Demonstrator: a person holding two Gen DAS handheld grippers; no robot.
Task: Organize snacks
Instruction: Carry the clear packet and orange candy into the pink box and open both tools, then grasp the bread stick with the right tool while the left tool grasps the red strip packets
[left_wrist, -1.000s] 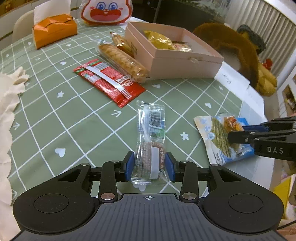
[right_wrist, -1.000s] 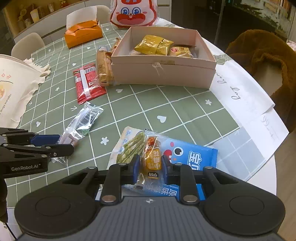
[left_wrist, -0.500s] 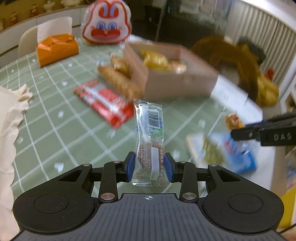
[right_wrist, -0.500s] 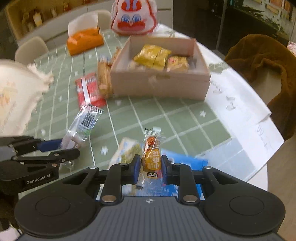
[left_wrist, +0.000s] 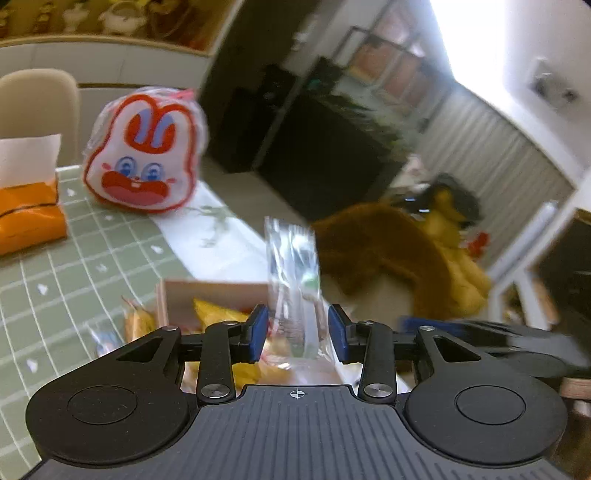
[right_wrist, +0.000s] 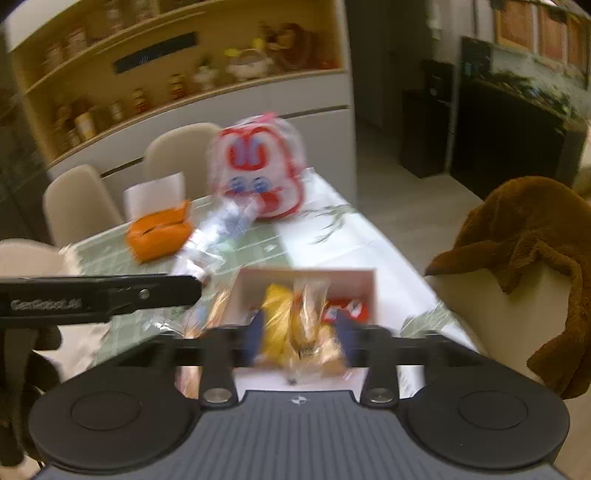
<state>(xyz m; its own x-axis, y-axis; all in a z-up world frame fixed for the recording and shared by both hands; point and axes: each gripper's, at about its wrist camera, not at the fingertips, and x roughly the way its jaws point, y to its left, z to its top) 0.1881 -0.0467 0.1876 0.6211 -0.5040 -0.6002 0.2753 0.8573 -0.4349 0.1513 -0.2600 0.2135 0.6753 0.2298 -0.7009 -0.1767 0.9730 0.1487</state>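
the left gripper (left_wrist: 297, 338) stands above the near edge of the pink box (left_wrist: 207, 295), its blue pads set a little apart with a clear-wrapped snack bar (left_wrist: 293, 284) upright between them; the wrapper fills most of the gap and its top sticks up well beyond the fingertips, and since it stays upright there the pads appear to be pinching it, though blur hides the contact. the right gripper (right_wrist: 301, 334) is also over the box (right_wrist: 306, 284), and its jaws have just been opening: the pads now stand spread, with the small orange snack packet (right_wrist: 308, 325) between them but no longer squeezed; motion blur hides whether it touches either pad. inside the box lie a yellow packet (right_wrist: 275, 306) and a red-and-white packet (right_wrist: 347, 308). a long biscuit pack (right_wrist: 205, 317) lies on the table just left of the box. farther back on the green checked tablecloth (left_wrist: 74, 266) stand a rabbit-face bag (left_wrist: 142, 155) and, to its left, an orange tissue pack (left_wrist: 27, 214) with a white sheet rising from it. a brown furry throw (right_wrist: 524, 251) hangs over a chair at the right. in the right wrist view the left gripper's black finger reaches in from the left, with the clear bar sticking out past it toward the far side.
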